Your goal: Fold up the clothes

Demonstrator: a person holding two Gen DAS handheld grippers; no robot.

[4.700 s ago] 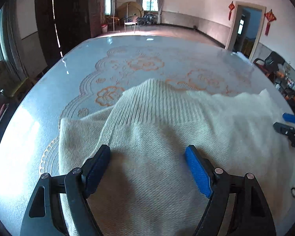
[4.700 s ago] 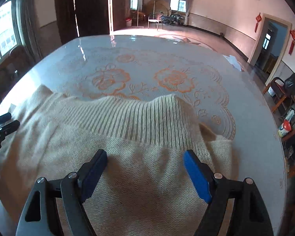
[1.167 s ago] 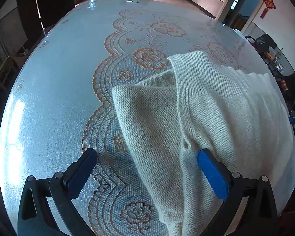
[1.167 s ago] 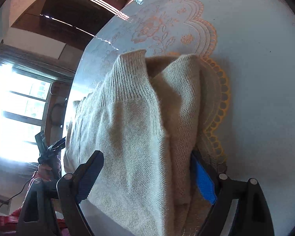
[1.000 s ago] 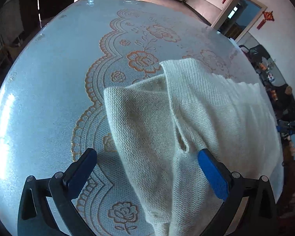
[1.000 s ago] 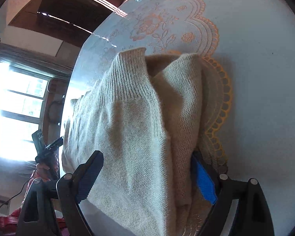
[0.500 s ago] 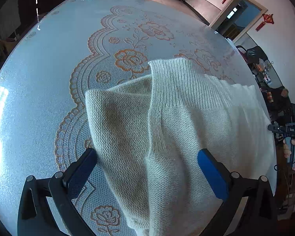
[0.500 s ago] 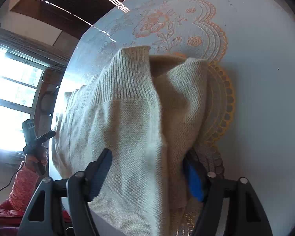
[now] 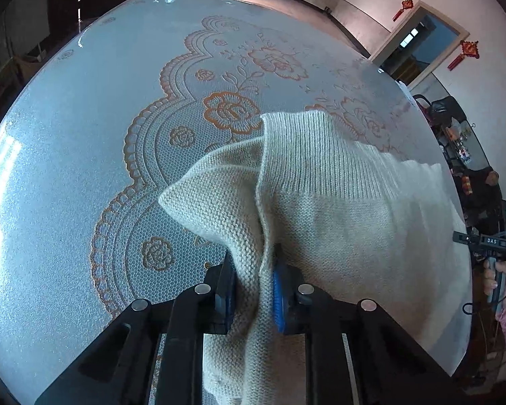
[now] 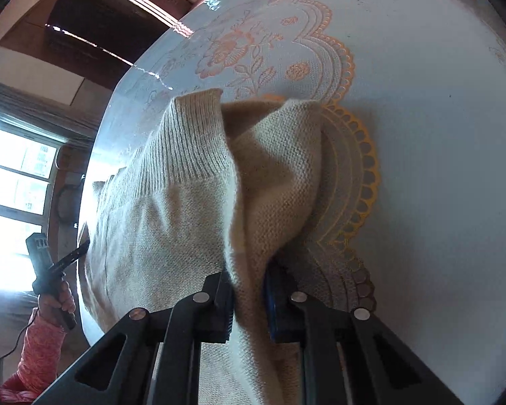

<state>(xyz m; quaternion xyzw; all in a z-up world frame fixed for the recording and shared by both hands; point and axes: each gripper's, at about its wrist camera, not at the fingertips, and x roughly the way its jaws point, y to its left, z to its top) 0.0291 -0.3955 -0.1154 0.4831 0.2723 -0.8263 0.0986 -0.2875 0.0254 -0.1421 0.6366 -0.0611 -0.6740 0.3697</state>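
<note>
A: What is lying under everything?

B: A big round table (image 9: 84, 168) is filling most of both views. A pale blue cloth with an orange lace pattern and roses is covering it, and daylight is reflecting from its surface.

A: And where is the garment?

B: A cream knitted sweater (image 9: 337, 209) is resting on the table on the side near the person, and it is spreading toward the right in the left wrist view. Its ribbed band (image 9: 320, 155) is pointing away from the camera, toward the middle of the table. Beside the band, a folded flap of the knit is standing up a little from the cloth. In the right wrist view the same sweater (image 10: 172, 236) is reaching toward the bright window (image 10: 13, 182) on the left.

A: What are the grippers doing?

B: The left gripper (image 9: 253, 287) is pinching a ridge of the sweater; its two jaws are pressed close with the knit squeezed between them. The right gripper (image 10: 249, 298) is doing the same at the other side, clenched on a gathered fold, with the fabric hanging down between the black arms.

A: Is anything smaller showing?

B: At the far edge of each view, a hand in a pink sleeve is holding the handle of the other gripper. On the wall, red ornaments (image 9: 469, 50) are hanging beside a doorway (image 9: 418, 44).
</note>
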